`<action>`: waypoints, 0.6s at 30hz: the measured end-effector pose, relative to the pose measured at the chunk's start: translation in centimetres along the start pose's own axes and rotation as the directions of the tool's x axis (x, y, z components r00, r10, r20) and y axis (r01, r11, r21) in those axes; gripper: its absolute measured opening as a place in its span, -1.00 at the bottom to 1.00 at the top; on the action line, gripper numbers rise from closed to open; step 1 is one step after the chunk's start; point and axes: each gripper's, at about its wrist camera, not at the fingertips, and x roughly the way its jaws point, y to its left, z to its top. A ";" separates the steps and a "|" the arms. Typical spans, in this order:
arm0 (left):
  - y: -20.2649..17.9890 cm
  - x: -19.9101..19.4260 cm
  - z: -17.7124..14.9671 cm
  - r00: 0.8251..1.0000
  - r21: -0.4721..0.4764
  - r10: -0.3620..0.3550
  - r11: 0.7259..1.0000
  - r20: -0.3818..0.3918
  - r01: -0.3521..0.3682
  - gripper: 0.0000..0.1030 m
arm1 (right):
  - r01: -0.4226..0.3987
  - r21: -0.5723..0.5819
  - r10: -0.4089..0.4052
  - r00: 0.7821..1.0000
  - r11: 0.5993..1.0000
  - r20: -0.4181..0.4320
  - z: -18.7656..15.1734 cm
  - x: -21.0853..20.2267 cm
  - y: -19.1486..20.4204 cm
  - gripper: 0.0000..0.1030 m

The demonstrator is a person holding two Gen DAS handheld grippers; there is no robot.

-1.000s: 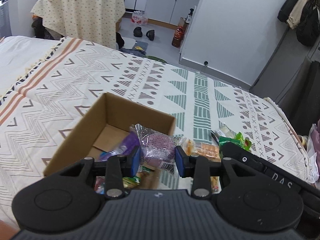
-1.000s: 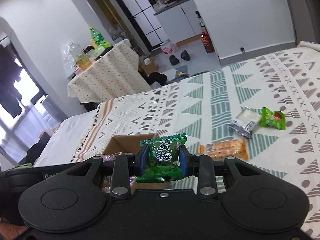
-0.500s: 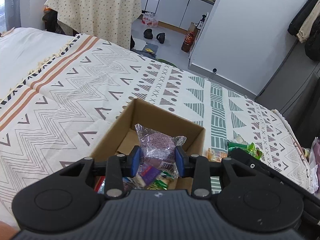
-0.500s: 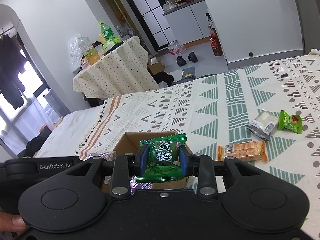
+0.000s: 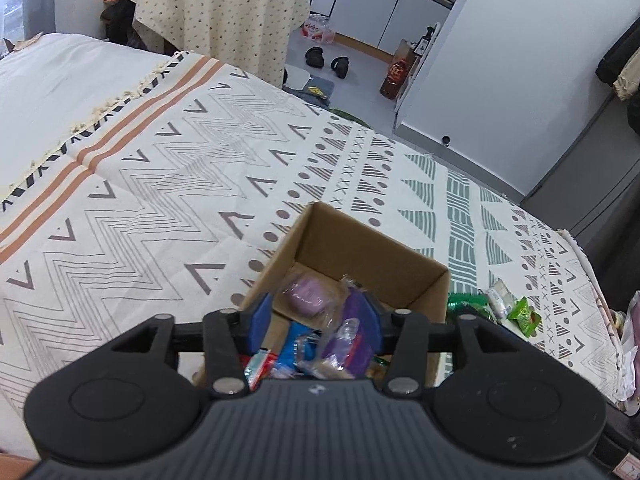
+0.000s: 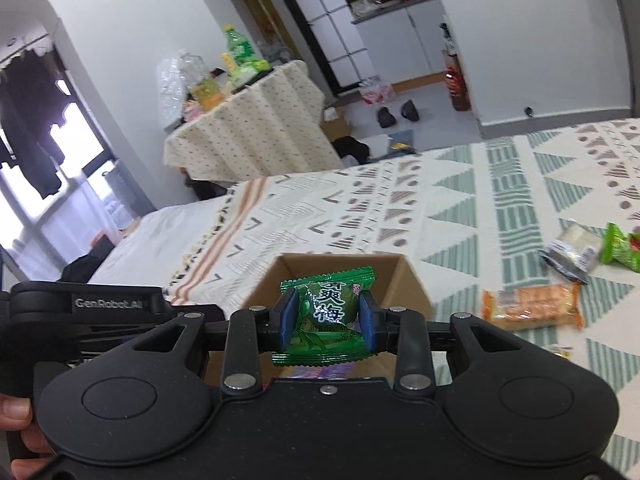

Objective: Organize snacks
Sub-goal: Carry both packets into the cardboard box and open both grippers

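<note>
An open cardboard box (image 5: 376, 240) sits on the patterned bedspread (image 5: 168, 184) with several snack packets inside. My left gripper (image 5: 316, 320) hovers open over the box's near side. A clear packet with a purple snack (image 5: 306, 294) lies loose in the box just beyond the blue pads (image 5: 262, 318). My right gripper (image 6: 327, 318) is shut on a green plum-candy packet (image 6: 328, 308), held above the box (image 6: 408, 276). The left gripper's black body (image 6: 108, 304) shows at the left of the right wrist view.
Loose on the bedspread right of the box lie an orange cracker packet (image 6: 532, 306), a grey-white packet (image 6: 572, 250) and a small green packet (image 6: 620, 246). Beyond the bed stand a cloth-covered table (image 6: 248, 136) with bottles, shoes on the floor and white cabinets.
My left gripper has opened and the purple snack packet has dropped into the box. My right gripper has moved closer over the box, still holding the green packet.
</note>
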 end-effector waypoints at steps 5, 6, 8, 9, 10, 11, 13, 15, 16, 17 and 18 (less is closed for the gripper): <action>0.0 -0.1 -0.2 1.000 0.011 0.008 1.000 -0.009 -0.008 0.23 | 0.001 -0.003 -0.001 1.000 1.000 0.007 0.2 -0.4 0.1 -0.19; -0.1 -0.1 -0.2 1.000 0.016 0.010 1.000 -0.008 -0.010 0.30 | 0.008 0.006 -0.008 1.000 1.000 0.009 0.3 -0.5 -0.2 -0.18; -0.4 -0.2 -0.3 1.000 0.028 0.016 0.999 -0.004 -0.016 0.39 | 0.026 0.024 -0.026 1.000 0.999 0.008 0.6 -0.8 -0.8 -0.18; -0.6 -0.3 -0.4 1.000 0.036 0.017 0.999 -0.002 -0.017 0.44 | 0.037 0.031 -0.037 0.999 0.999 0.004 0.7 -0.9 -1.1 -0.16; -0.8 -0.4 -0.4 1.000 0.044 0.016 0.999 0.001 -0.016 0.49 | 0.051 0.038 -0.051 0.999 0.998 -0.005 0.9 -1.0 -1.5 -0.13; -1.0 -0.6 -0.5 1.000 0.052 0.015 0.999 0.003 -0.015 0.51 | 0.058 0.043 -0.058 0.998 0.997 -0.013 1.0 -1.2 -1.9 -0.04; -1.4 -0.8 -0.6 1.000 0.065 0.011 0.998 0.006 -0.011 0.57 | 0.073 0.050 -0.072 0.997 0.996 -0.026 1.1 -1.6 -2.6 0.07; -1.8 -0.9 -0.7 1.000 0.073 0.007 0.997 0.003 -0.007 0.60 | 0.083 0.049 -0.081 0.996 0.995 -0.038 1.2 -2.1 -3.1 0.09; -2.0 -0.9 -0.7 1.000 0.075 0.005 0.997 0.000 -0.005 0.61 | 0.087 0.052 -0.085 0.995 0.995 -0.045 1.2 -2.2 -3.3 0.10; -2.2 -0.9 -0.8 1.000 0.079 0.004 0.997 -0.003 -0.004 0.62 | 0.093 0.057 -0.090 0.995 0.994 -0.053 1.3 -2.4 -3.5 0.10; -2.5 -1.0 -0.9 1.000 0.083 0.003 0.997 -0.003 -0.002 0.63 | 0.094 0.060 -0.090 0.994 0.994 -0.060 1.3 -2.6 -3.7 0.12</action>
